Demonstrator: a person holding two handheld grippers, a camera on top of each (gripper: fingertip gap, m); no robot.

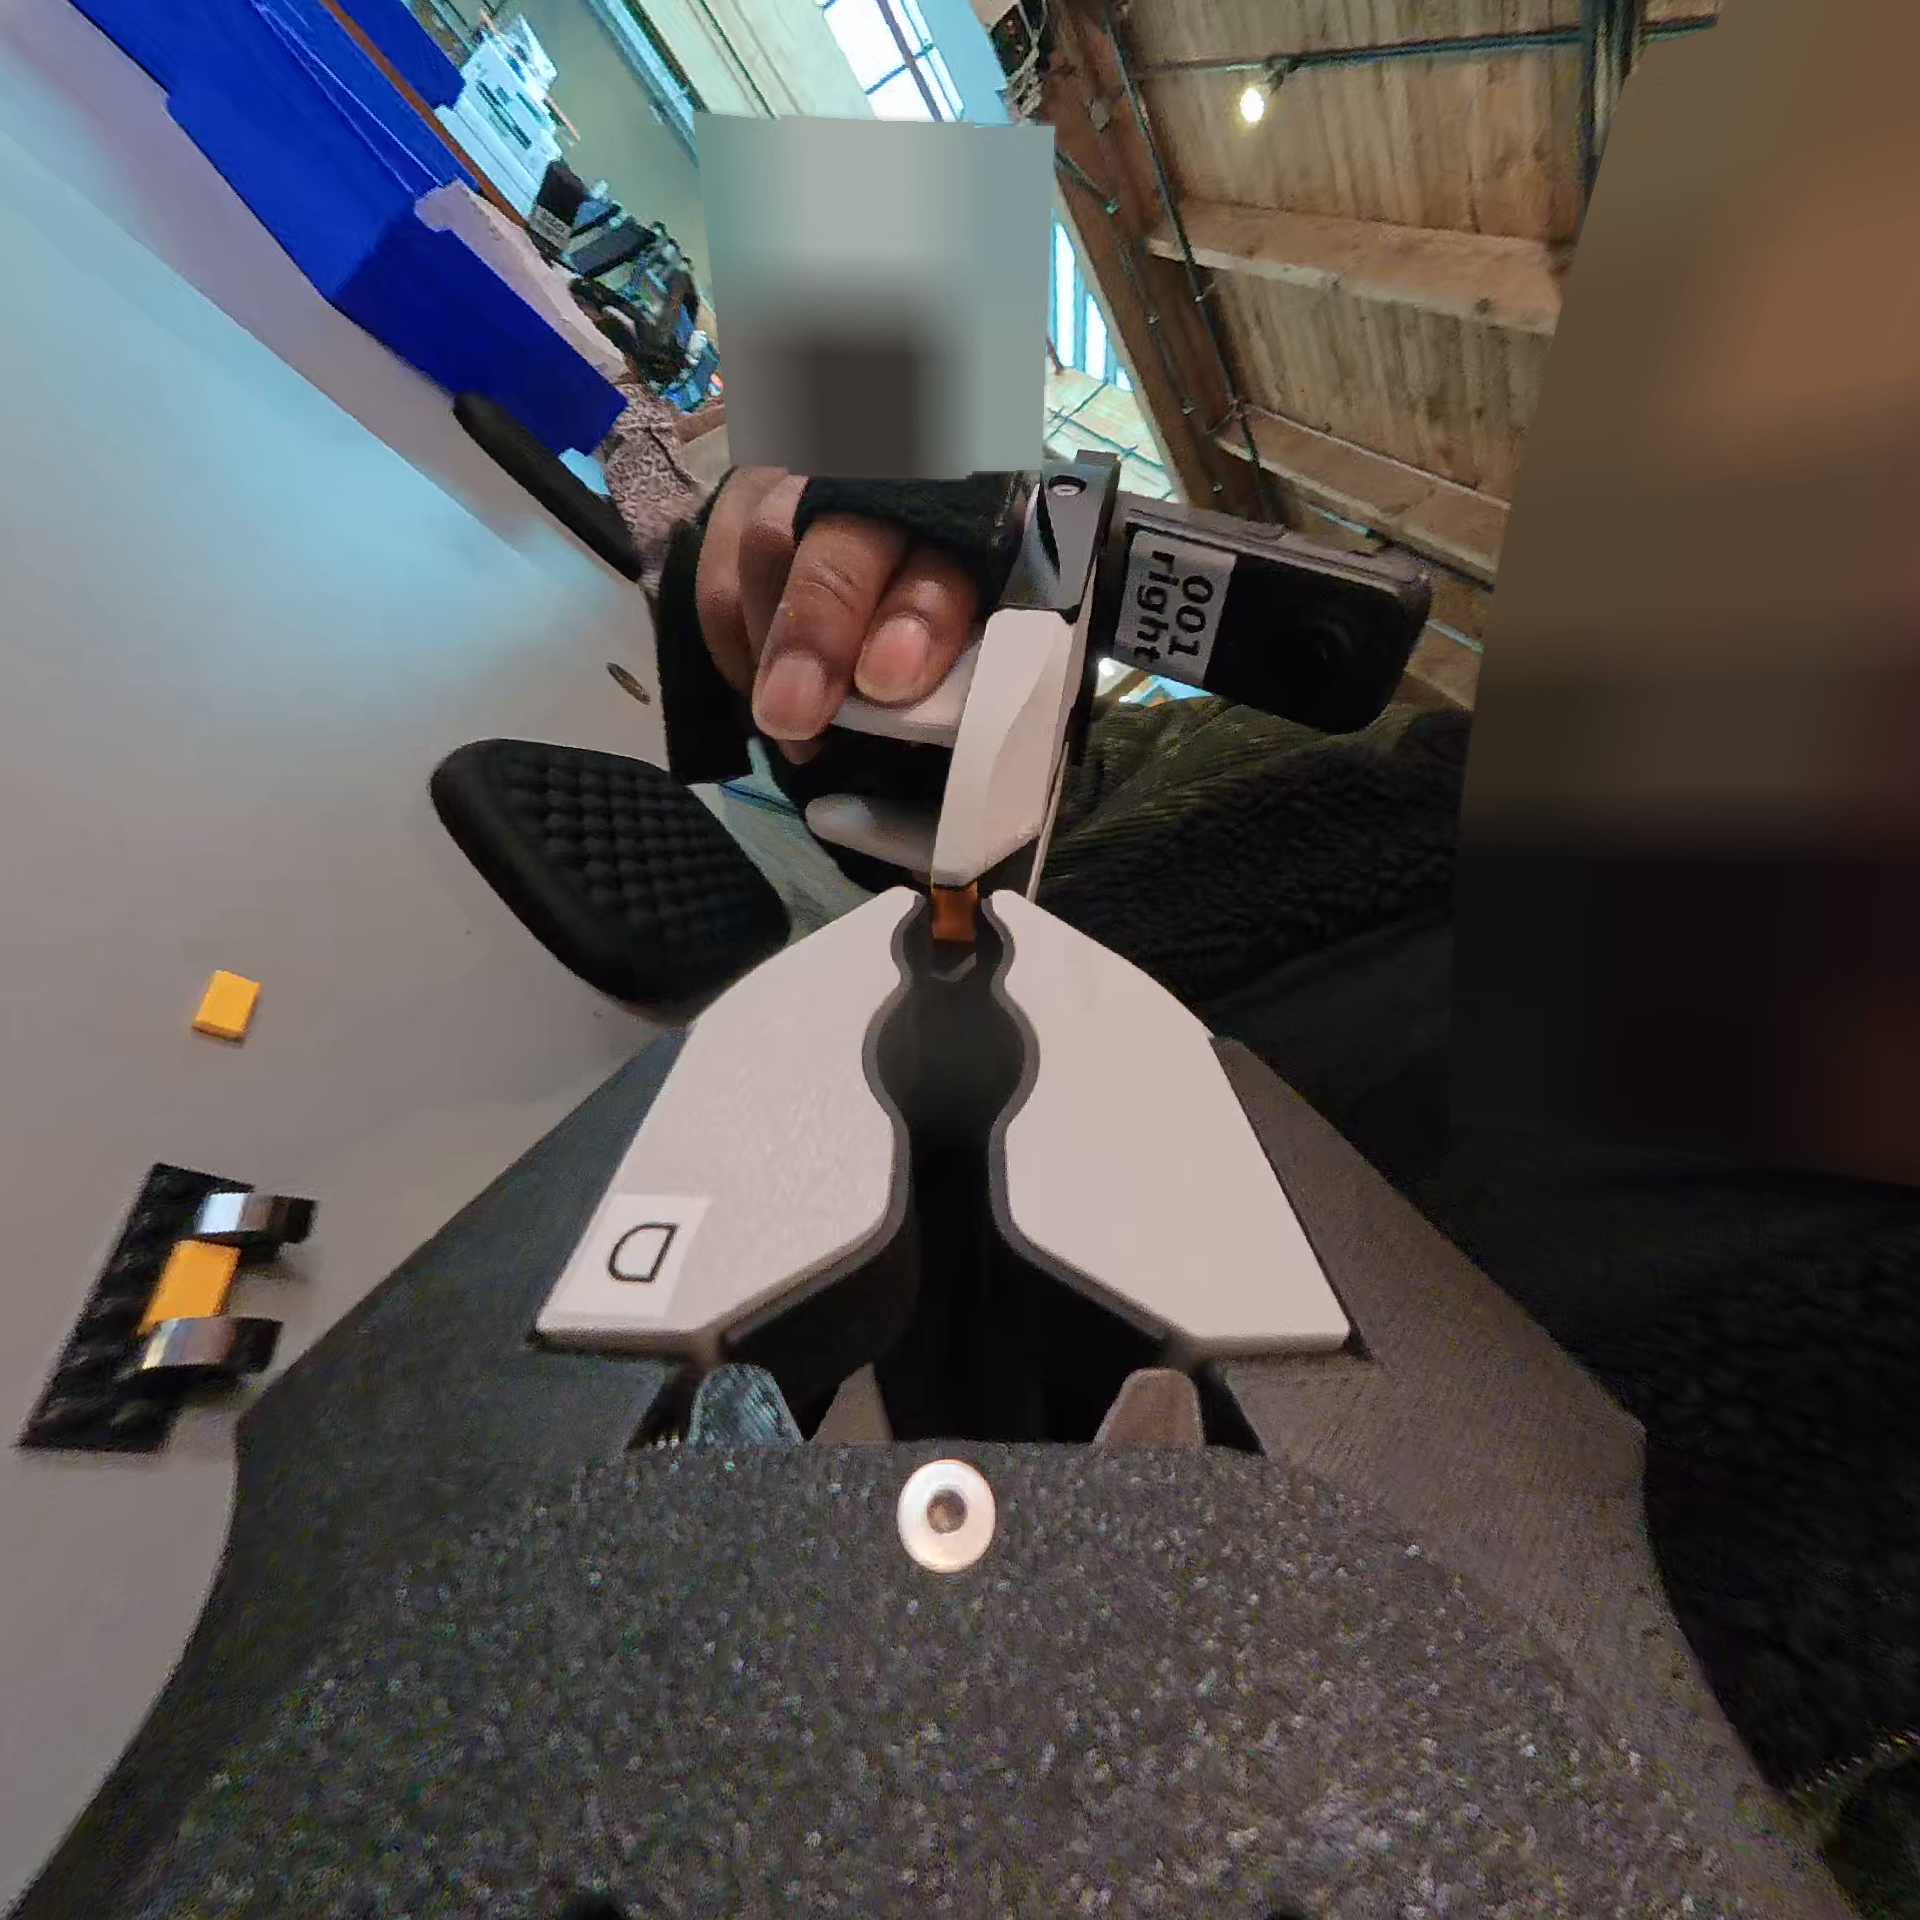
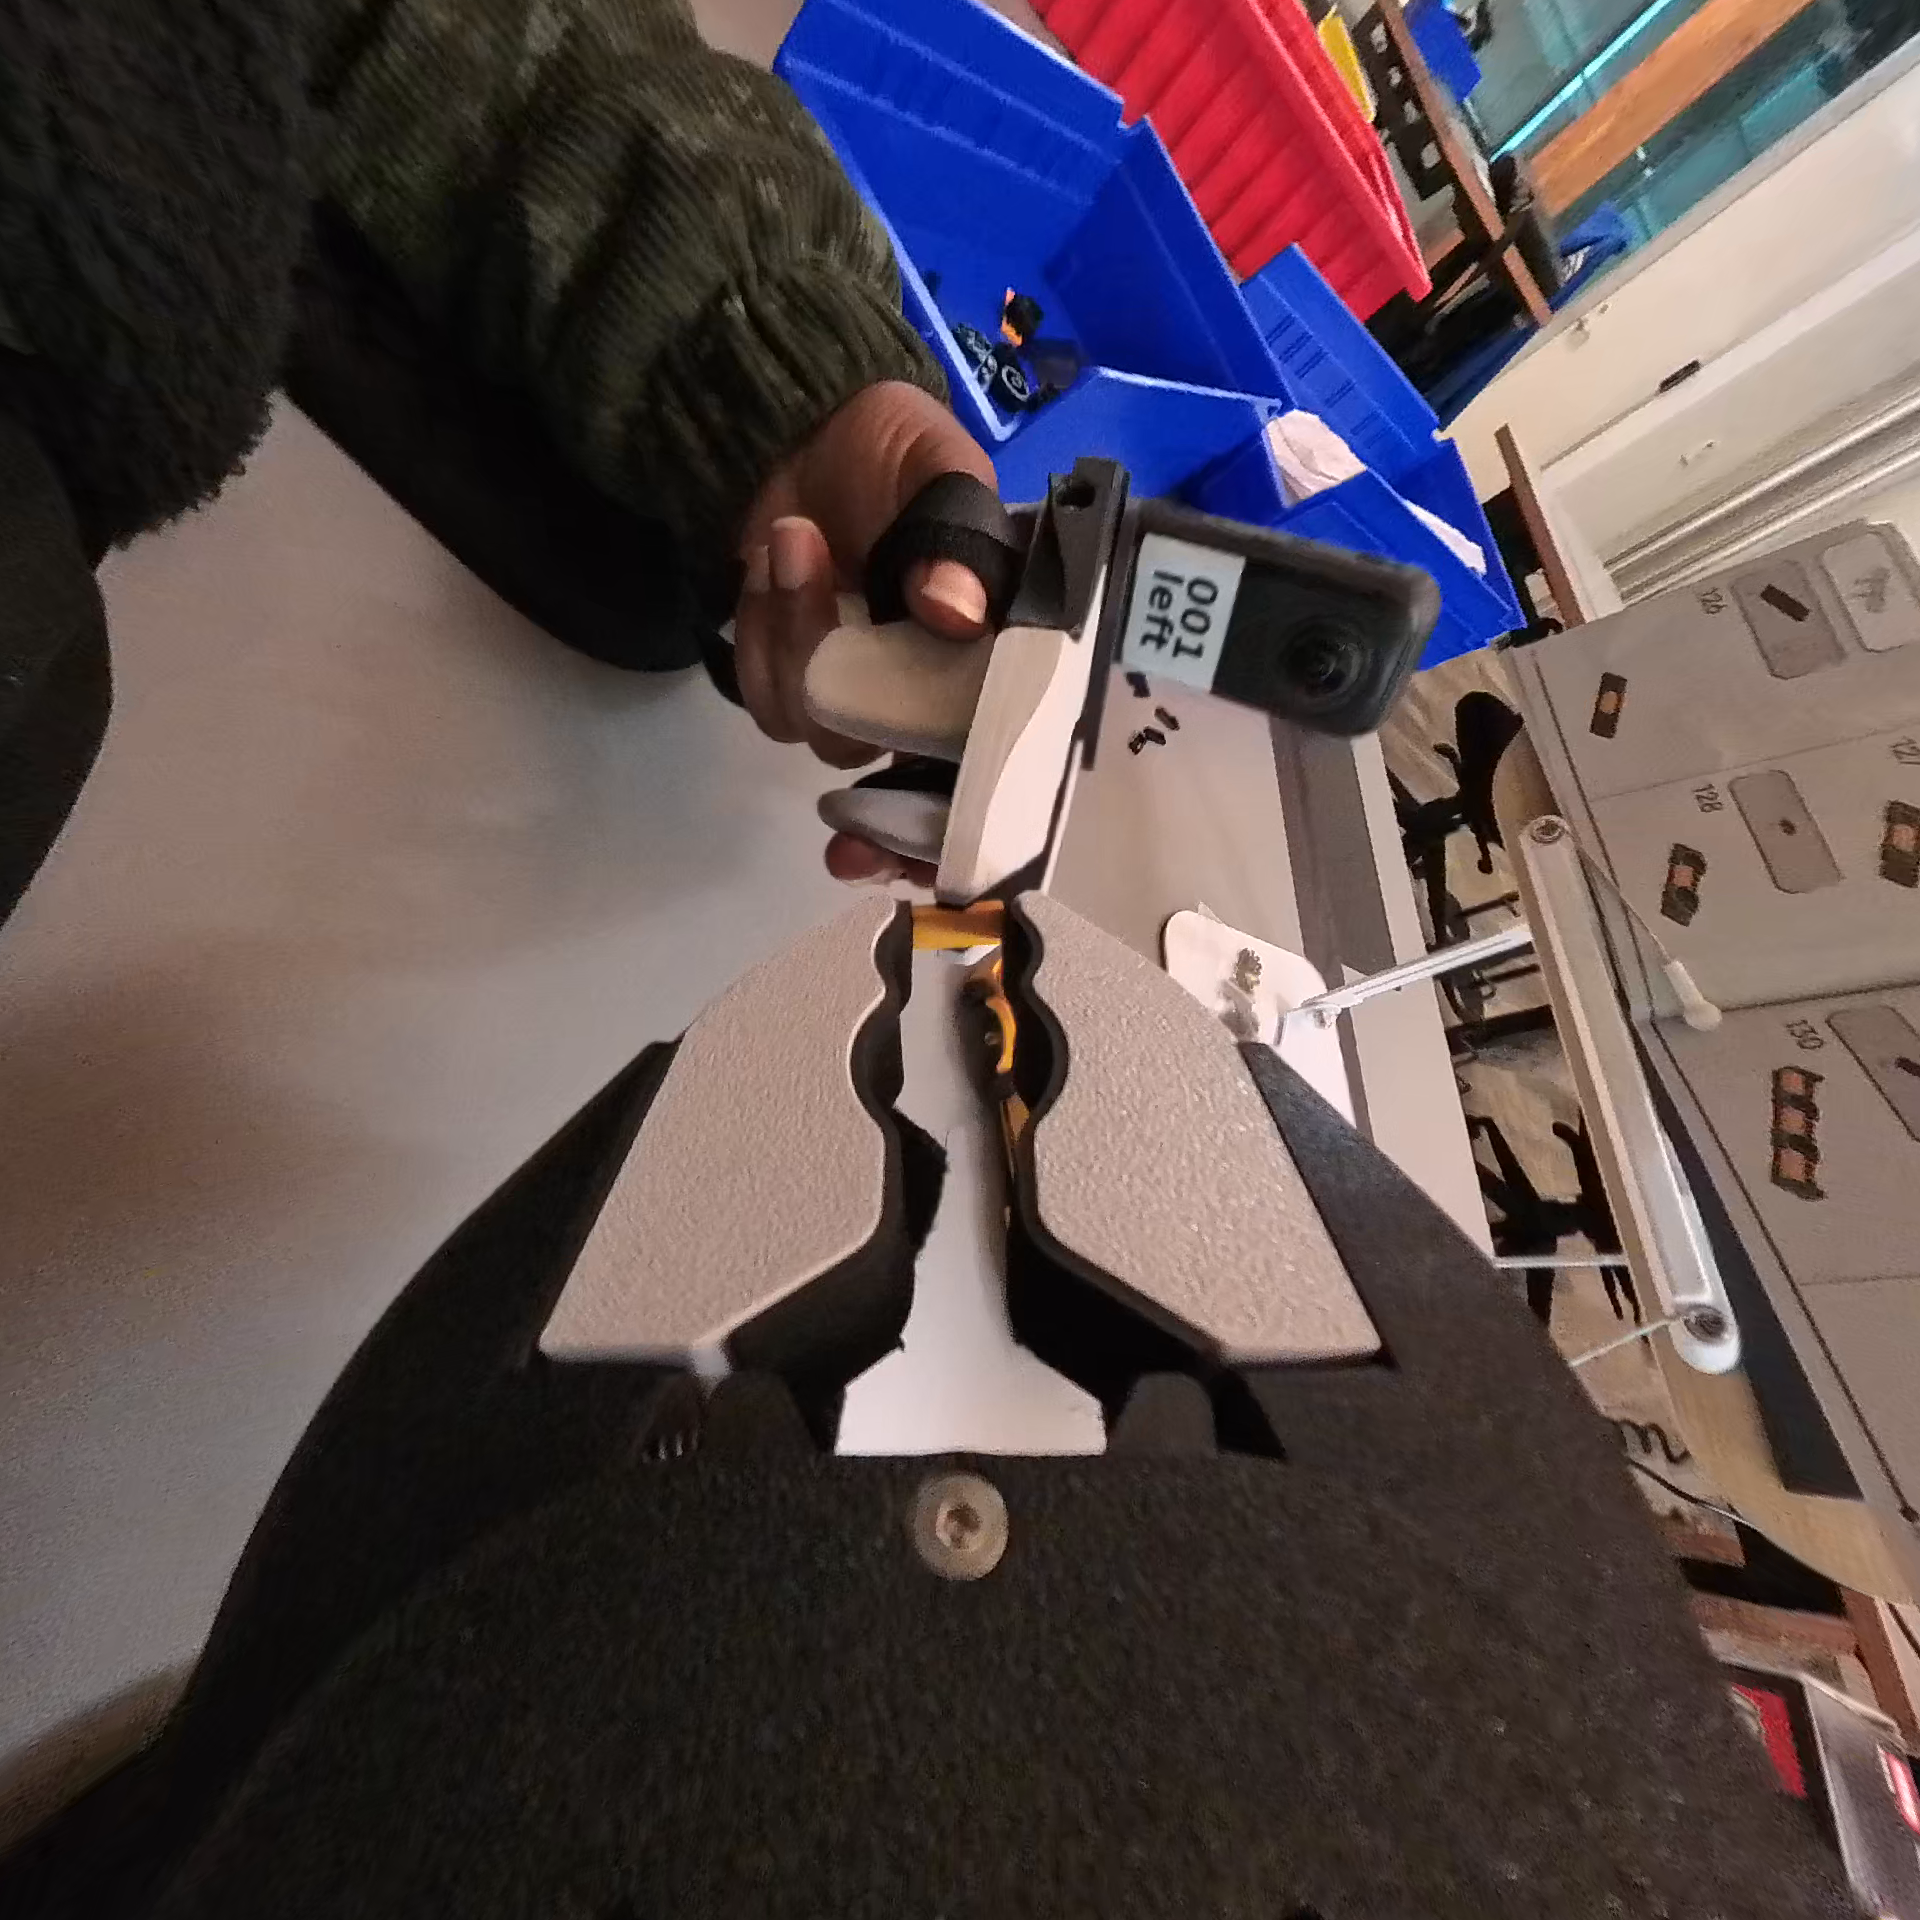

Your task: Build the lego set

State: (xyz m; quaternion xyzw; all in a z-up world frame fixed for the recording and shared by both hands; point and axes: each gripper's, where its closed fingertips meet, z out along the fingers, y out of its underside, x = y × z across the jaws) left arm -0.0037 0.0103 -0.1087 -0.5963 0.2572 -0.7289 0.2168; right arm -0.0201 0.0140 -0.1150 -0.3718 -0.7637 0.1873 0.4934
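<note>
In the left wrist view my left gripper (image 1: 951,902) is shut on a small orange lego piece (image 1: 951,923) at its fingertips, held in the air beside the table. My right gripper (image 1: 985,862) comes from the far side, held by a hand, with its tips touching the same piece. In the right wrist view my right gripper (image 2: 956,914) grips the yellow-orange piece (image 2: 951,932) between its tips, and my left gripper (image 2: 982,883) meets it from above. A black lego plate with yellow and chrome parts (image 1: 171,1309) and a loose yellow tile (image 1: 227,1004) lie on the white table (image 1: 208,675).
Blue bins (image 2: 1143,260) and a red bin (image 2: 1247,135) stand along the table's far side. A black chair (image 1: 613,873) is beside the table edge. A building instruction booklet (image 2: 1766,831) and a small white tray with tiny parts (image 2: 1236,966) lie to the right. My left and right fingertips are right by each other.
</note>
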